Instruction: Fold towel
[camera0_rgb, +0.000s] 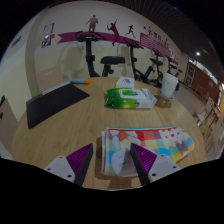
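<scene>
Towel on the table, gripper hovering open above it.

Striped towel (148, 146), a white cloth with multicoloured bands, lies flat on the pale wooden table (75, 128), partly between and just beyond the two fingers of the gripper (113, 164), whose purple pads (78, 161) stand well apart and touch nothing. Farther on sits a green-and-white wipes packet (129, 98), with a dark rectangular mat (55, 103) off to the left. Beyond the table stand black exercise machines (92, 55) against a wall with a magenta band.
</scene>
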